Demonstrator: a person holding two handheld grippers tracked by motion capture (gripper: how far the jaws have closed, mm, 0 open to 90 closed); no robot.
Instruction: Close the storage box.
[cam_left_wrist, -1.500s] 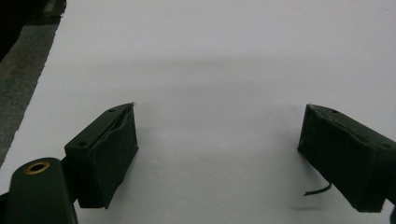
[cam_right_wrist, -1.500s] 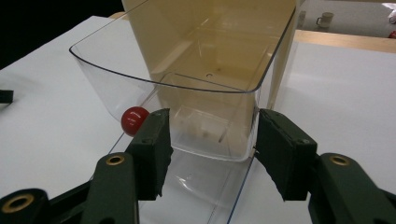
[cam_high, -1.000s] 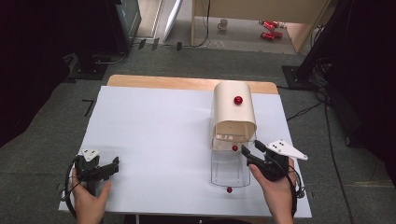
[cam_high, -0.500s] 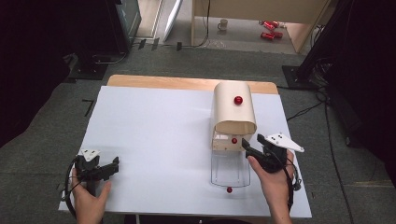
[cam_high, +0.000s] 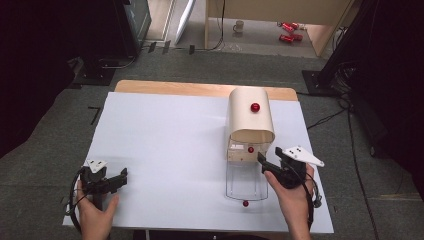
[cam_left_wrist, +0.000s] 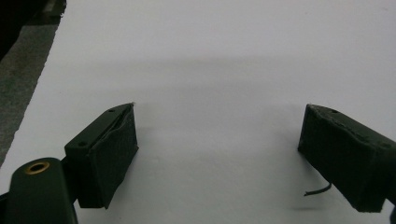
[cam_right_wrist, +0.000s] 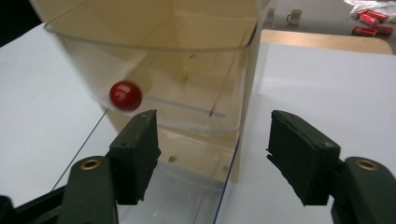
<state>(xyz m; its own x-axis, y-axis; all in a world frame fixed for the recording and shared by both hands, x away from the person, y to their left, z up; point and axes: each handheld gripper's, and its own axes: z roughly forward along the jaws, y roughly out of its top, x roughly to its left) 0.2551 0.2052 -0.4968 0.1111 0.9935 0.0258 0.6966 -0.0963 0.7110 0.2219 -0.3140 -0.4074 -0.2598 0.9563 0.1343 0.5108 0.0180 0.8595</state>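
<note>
Resting at the near-left corner of the white desk (cam_high: 165, 150), the left hand-held gripper (cam_high: 119, 179) sits in the person's left hand (cam_high: 92, 212) with its jaws spread wide and nothing but bare desk between them, as the left gripper view confirms. Farther right stands the beige bread box (cam_high: 251, 117) with a red knob (cam_high: 255, 107) on its rounded top, and its clear roll-front door (cam_high: 245, 180) lies folded down flat toward the person, a second red knob (cam_high: 245, 203) at its near edge. Just right of that door, the right hand-held gripper (cam_high: 261, 161) is released, its jaws having just been opening, with the clear door's right edge showing between them, untouched.
</note>
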